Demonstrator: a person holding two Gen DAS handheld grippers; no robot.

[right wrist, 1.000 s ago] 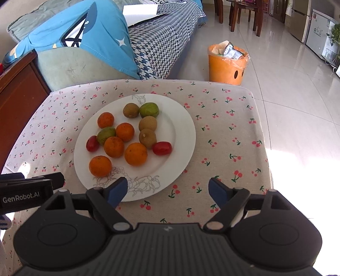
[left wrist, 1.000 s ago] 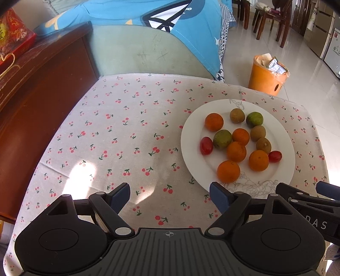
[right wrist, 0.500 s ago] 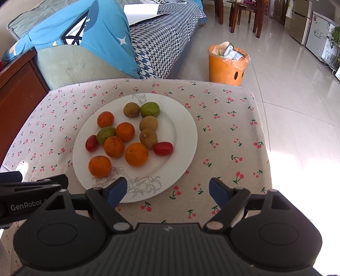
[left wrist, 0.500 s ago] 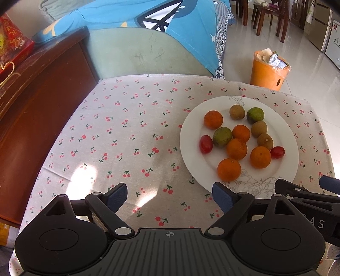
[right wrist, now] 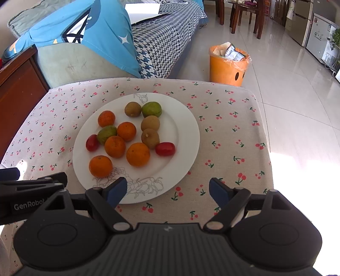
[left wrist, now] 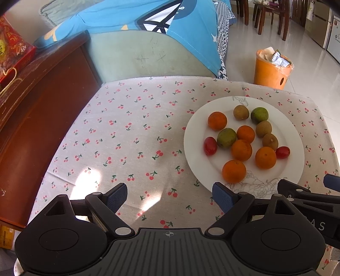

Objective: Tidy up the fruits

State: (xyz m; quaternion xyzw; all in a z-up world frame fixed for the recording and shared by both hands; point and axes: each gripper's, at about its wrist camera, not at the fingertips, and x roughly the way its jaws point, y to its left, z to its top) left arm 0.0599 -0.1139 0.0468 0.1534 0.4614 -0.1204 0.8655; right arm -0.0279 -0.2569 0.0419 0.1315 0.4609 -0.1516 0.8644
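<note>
- I see a cherry-print tablecloth (left wrist: 131,135) covering the table.
- Behind it stands a pale green sofa (left wrist: 136,57) with a blue printed cloth (right wrist: 95,31) draped over it, and a houndstooth cover (right wrist: 163,40) further along.
- An orange waste bin (right wrist: 228,65), stuffed with wrappers, sits on the tiled floor.
- To my left I have a dark wooden cabinet (left wrist: 38,102) with a red box (left wrist: 12,53) on top.
- Wooden chairs (right wrist: 246,14) stand far back.

A desk (right wrist: 233,118) draped in a cherry-print cloth (left wrist: 131,135) carries one white plate (right wrist: 187,135), set toward its right half; the plate holds small oranges, green and brown fruits and two red ones, while sunlight patches the cloth's near edge.
</note>
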